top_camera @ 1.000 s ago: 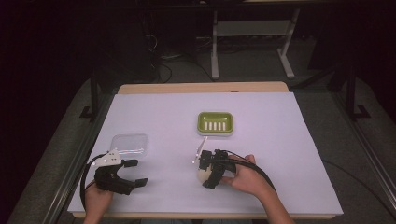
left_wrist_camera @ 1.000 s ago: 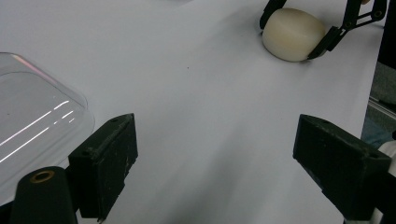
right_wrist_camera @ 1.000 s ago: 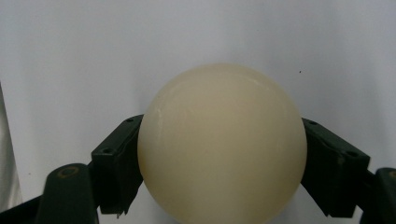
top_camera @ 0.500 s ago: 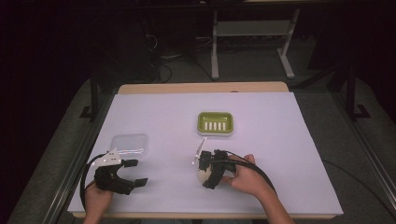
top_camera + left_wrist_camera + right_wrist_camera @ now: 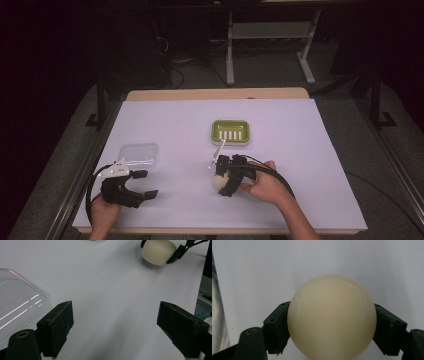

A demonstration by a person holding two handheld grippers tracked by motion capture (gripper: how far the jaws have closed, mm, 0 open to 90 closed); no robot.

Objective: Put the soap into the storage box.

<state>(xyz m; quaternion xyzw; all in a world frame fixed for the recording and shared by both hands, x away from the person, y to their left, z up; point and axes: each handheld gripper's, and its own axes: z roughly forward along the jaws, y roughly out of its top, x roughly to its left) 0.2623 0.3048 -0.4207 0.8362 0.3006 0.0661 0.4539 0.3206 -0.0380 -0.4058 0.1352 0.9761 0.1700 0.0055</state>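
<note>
Right tongs (image 5: 332, 322) clamp a smooth, cream, rounded soap bar (image 5: 332, 317) — left tongs (image 5: 115, 327) gape wide beside a clear, glossy plastic lid (image 5: 17, 302), open white counter (image 5: 107, 285) between.

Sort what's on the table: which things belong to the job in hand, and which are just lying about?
In the job:
- cream soap bar, clamped in the right tool
- green soap dish, probably where it goes

Lying about:
- clear plastic lid, beside the open left tool
- white table cover
</note>
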